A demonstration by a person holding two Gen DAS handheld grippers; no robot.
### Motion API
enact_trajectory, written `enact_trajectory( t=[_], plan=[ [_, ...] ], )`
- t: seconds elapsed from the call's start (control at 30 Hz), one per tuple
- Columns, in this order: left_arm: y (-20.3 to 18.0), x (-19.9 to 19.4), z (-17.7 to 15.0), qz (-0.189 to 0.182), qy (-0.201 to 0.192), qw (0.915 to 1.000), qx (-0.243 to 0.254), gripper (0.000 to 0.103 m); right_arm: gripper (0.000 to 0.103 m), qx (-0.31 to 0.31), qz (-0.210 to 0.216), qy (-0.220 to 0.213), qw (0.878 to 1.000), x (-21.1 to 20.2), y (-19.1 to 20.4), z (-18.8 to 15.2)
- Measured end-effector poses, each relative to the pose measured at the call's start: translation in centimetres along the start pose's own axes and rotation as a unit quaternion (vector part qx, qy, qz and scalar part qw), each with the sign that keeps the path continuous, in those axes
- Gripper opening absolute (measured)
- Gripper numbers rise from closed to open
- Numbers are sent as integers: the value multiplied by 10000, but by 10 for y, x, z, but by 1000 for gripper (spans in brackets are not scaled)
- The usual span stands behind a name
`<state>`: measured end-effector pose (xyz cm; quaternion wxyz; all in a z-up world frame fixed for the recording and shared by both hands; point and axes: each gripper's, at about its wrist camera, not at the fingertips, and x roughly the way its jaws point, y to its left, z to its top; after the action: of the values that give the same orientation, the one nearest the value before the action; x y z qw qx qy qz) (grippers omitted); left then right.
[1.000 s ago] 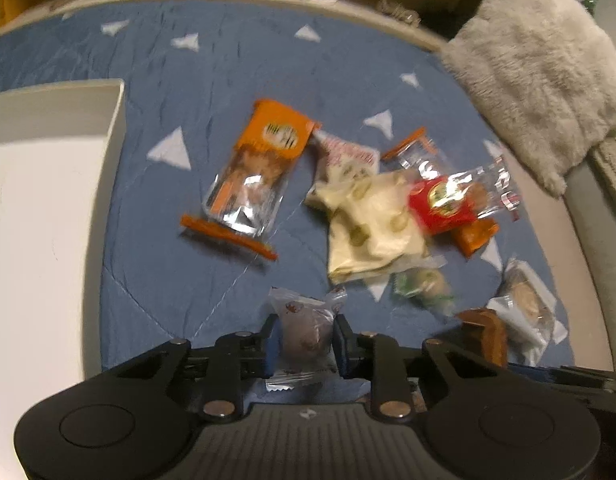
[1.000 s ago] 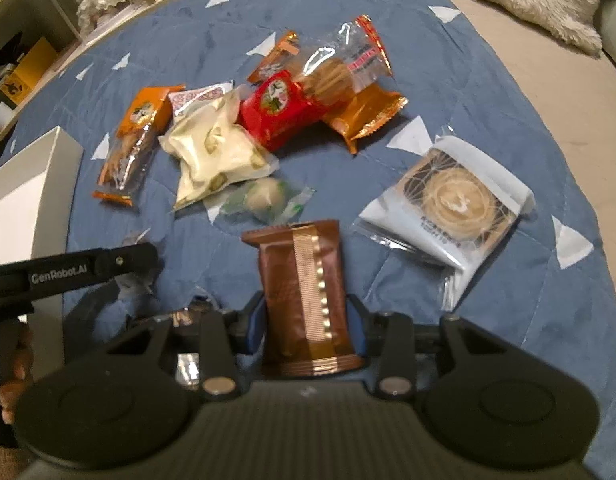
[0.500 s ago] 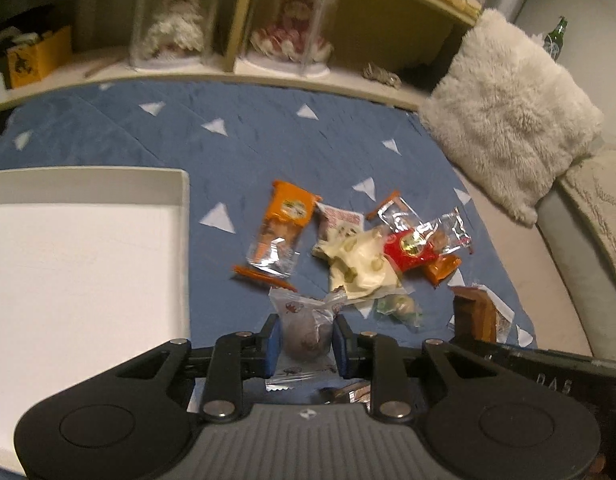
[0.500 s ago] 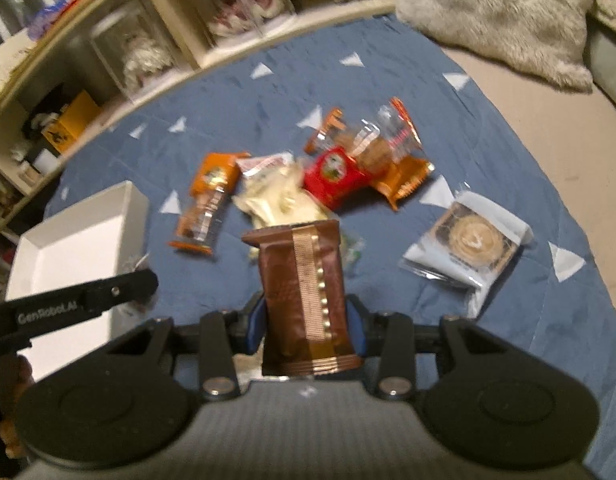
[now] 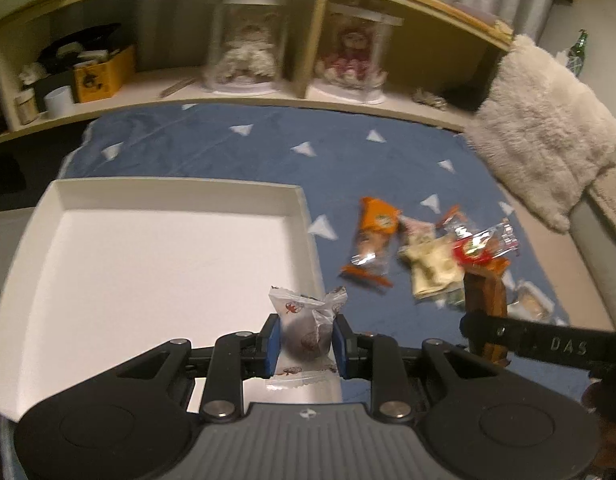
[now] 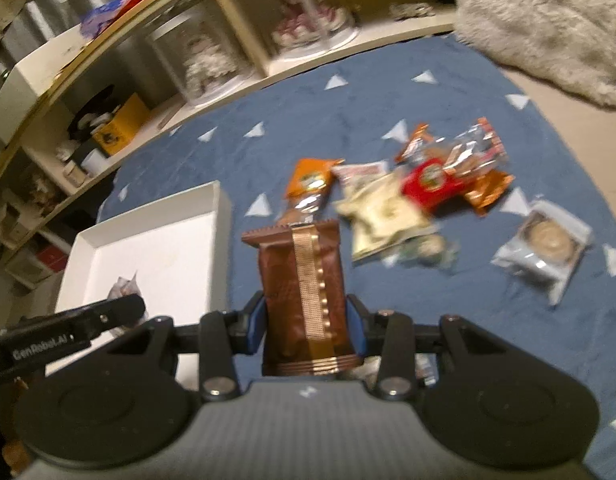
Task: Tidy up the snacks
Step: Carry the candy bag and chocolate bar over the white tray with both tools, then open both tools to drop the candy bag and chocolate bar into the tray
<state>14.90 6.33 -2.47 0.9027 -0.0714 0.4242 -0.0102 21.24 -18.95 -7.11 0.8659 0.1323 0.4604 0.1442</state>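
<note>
A: White cardboard tray (image 5: 108, 256) serves as the landmark. State the left tool (image 5: 304, 344) condition.

B: Left tool is clamped on a round dark sweet in a clear wrapper (image 5: 306, 330). The sweet is held off the surface, above the tray's near right corner.

A: Right tool (image 6: 306, 320)?

B: Right tool is closed on a brown snack bar with a gold strip (image 6: 304, 280), gripped at both long sides and standing upright between the pads. It sits to the right of the tray, above the blue quilt with white triangles (image 6: 347, 116).

A: Remaining snacks?

B: All lie on the quilt, right of the tray. Nearest is an orange packet (image 5: 371, 244). Beyond it, a cream packet (image 5: 429, 268) and a red packet (image 5: 473, 250) overlap each other. Farthest from the tray is a pale packet holding a round biscuit (image 6: 547, 248), apart from the cluster.

A: Tray contents?

B: Bare white floor, as far as visible.
</note>
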Motion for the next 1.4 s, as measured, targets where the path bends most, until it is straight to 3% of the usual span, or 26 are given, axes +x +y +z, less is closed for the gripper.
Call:
enact_trajectory(
  t=[0.43, 0.7, 0.97, 1.2, 1.4],
  plan=[
    [71, -2, -7, 122, 78, 9982, -586, 29, 47, -208, 334, 261, 9989, 40, 89, -8],
    [100, 7, -8, 223, 272, 9970, -683, 30, 47, -144, 458, 599, 9971, 63, 121, -20],
    [114, 23, -12, 333, 579, 9951, -726, 30, 47, -3, 356, 880, 9955, 91, 138, -31],
    [116, 25, -11, 299, 564, 9951, -761, 30, 47, 130, 344, 959, 9947, 103, 140, -31],
    [112, 29, -11, 314, 652, 9950, -684, 30, 57, 188, 350, 909, 9951, 103, 140, -29]
  ],
)
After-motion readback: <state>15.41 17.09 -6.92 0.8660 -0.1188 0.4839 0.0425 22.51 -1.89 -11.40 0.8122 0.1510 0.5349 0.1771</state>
